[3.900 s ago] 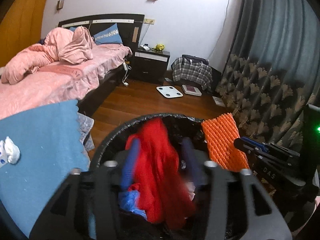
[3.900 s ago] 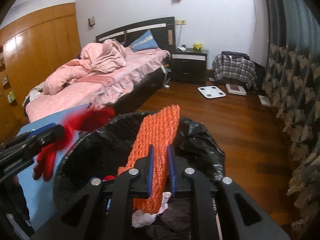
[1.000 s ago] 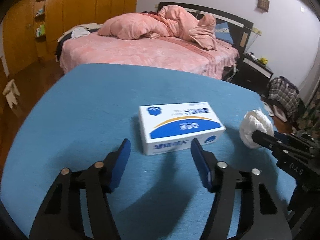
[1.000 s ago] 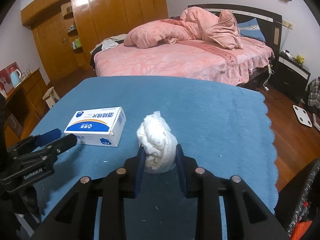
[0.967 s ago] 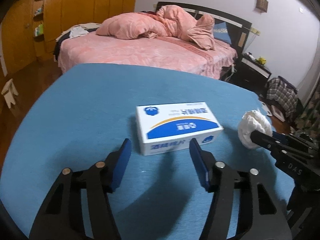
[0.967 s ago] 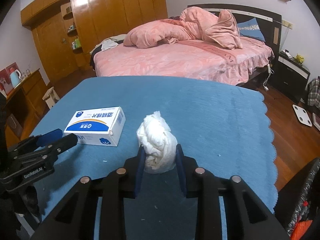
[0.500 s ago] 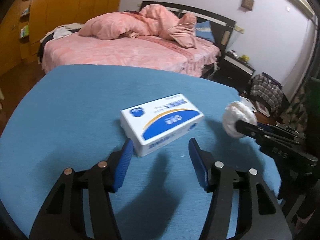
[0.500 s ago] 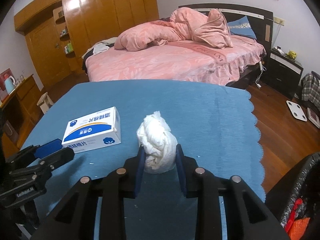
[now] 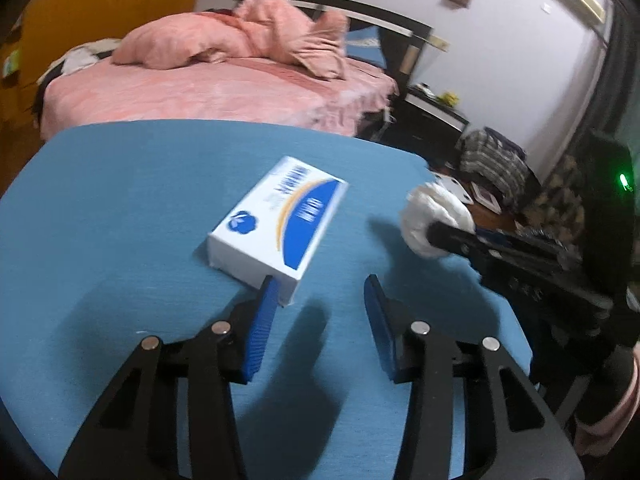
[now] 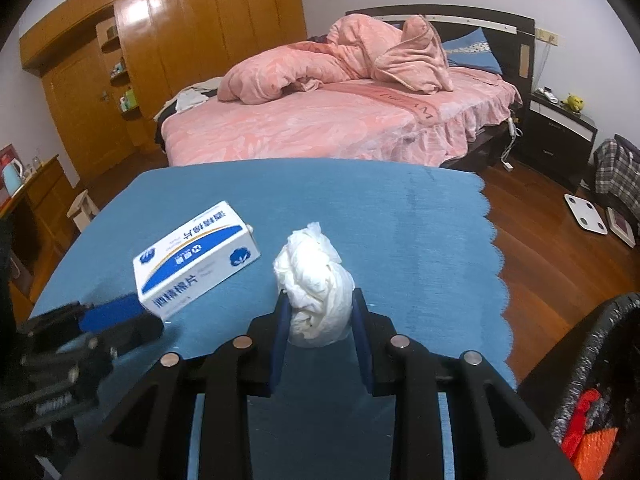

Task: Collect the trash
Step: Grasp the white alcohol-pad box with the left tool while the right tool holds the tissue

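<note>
The step in hand is the picking up of the last pieces of trash from the worktop [image 10: 400,216], which is covered with a blue cloth. The right claw [image 10: 318,312] holds a crumpled white paper ball [image 10: 316,276] between its two blue pads, in the lower middle of the right wrist view; the ball seems to be lifted a little above the cloth, but this is not sure. In the left wrist view the same ball [image 9: 434,216] shows at the middle right, at the tip of the right claw.

The left claw [image 9: 320,300] is half wide and its jaws are closing. The white and blue box [image 9: 280,216] lies on the worktop in the middle of the left wrist view. Only its near corner is at the left pad; the box is not between the jaws yet, and the space between them is empty.

The bin with the black bag [image 10: 592,380] stands at the lower right edge of the right wrist view, beside the worktop, with red and orange things inside.

As a judgement, the next move calls for the left claw to go forward and turn, so that both pads come to the sides of the box, while the right claw carries the ball to the bin
</note>
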Demonstrator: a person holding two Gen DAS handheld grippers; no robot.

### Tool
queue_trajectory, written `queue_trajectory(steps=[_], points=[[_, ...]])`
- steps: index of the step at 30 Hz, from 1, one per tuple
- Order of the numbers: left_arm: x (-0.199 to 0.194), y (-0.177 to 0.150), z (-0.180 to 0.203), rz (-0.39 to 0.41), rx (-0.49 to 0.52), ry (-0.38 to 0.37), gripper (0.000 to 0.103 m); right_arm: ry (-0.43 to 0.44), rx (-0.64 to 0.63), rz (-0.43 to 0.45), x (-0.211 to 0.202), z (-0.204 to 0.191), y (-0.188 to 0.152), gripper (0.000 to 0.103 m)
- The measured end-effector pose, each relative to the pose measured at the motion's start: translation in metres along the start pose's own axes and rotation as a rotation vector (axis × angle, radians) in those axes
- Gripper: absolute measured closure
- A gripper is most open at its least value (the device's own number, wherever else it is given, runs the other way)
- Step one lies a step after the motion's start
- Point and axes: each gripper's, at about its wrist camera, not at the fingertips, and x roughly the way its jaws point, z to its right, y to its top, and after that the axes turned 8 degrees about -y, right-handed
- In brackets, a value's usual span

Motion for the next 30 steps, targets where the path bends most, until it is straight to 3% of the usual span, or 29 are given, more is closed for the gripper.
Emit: queue_trajectory(steps=[3, 6, 8, 10, 13, 21, 24, 30], points=[[0.0, 0.0, 0.002, 0.0, 0.001, 0.03, 0.055, -0.015, 0.013, 0.0, -0.001, 0.009, 0.0, 0.073], [-0.004, 0.0, -0.003, 0.018, -0.015, 0.096, 0.04, -0.026, 0.024, -0.002, 0.001, 0.016, 0.0, 0.073], [-0.007, 0.002, -0.006, 0.027, -0.017, 0.127, 0.037, -0.029, 0.029, -0.003, 0.001, 0.019, 0.0, 0.073], [-0.006, 0.007, -0.01, 0.027, -0.014, 0.147, 0.028, -0.03, 0.031, -0.005, 0.003, 0.02, 0.0, 0.073], [0.001, 0.015, -0.015, 0.024, -0.018, 0.158, 0.023, -0.032, 0.027, -0.011, 0.005, 0.019, -0.001, 0.073], [0.025, 0.033, -0.019, -0.012, -0.011, 0.164, 0.023, -0.035, 0.025, -0.022, 0.01, 0.018, -0.005, 0.073], [0.032, 0.032, -0.019, -0.044, -0.012, 0.155, 0.04, -0.035, 0.026, -0.023, 0.01, 0.018, -0.005, 0.073], [0.023, 0.025, -0.011, -0.015, -0.01, 0.174, 0.041, -0.034, 0.027, -0.023, 0.011, 0.018, -0.007, 0.073]])
